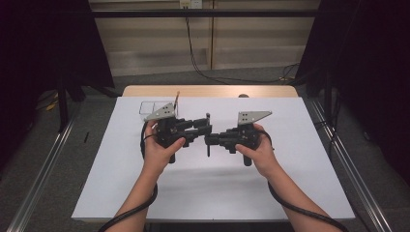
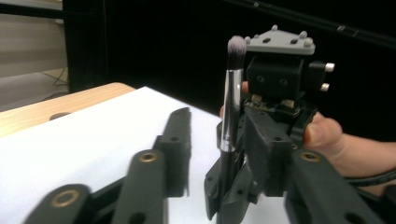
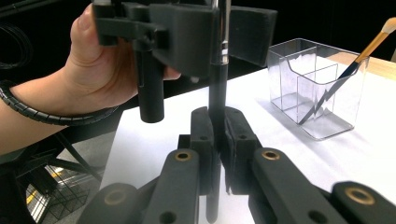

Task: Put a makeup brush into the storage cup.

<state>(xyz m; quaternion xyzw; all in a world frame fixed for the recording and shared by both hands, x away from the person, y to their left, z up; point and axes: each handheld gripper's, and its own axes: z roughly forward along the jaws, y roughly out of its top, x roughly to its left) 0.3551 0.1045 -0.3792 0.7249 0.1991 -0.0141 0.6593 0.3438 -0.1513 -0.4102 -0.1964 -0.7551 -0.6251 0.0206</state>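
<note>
A clear organizer holds one brush; my right gripper clamps the upright makeup brush, my left gripper stands narrowed around it.

Your two grippers meet tip to tip over the middle of the white sheet, with the upright makeup brush between them, so nothing passes through there. Near you and to the right the sheet lies bare. At far left the clear organizer, holding a slanted brush, blocks that corner.
</note>
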